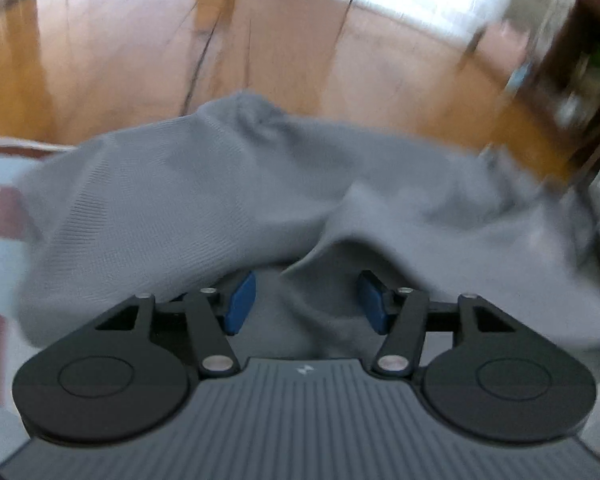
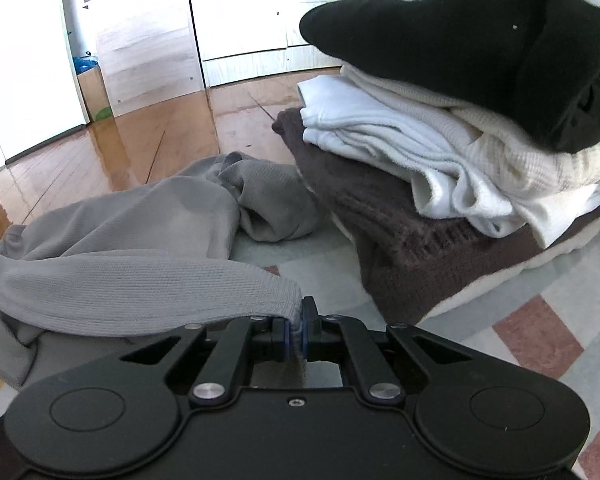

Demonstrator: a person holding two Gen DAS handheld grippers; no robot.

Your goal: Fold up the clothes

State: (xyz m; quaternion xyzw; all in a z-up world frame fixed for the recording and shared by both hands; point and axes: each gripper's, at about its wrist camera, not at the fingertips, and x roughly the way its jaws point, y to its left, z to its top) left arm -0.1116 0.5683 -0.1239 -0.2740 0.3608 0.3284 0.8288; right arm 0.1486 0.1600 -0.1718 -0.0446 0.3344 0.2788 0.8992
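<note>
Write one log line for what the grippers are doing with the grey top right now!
step: folding grey knit top | left gripper: open, cloth between pads | right gripper: shut on ribbed hem | folded pile: beside

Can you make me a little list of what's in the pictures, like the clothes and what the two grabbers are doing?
garment being folded: grey garment, crumpled on the rug
right gripper: shut, pinching the grey garment's edge
left gripper: open, grey fabric between the pads, not squeezed
pile: folded pile right of the grey garment; black on top, white, brown below
floor: shiny wooden floor
</note>
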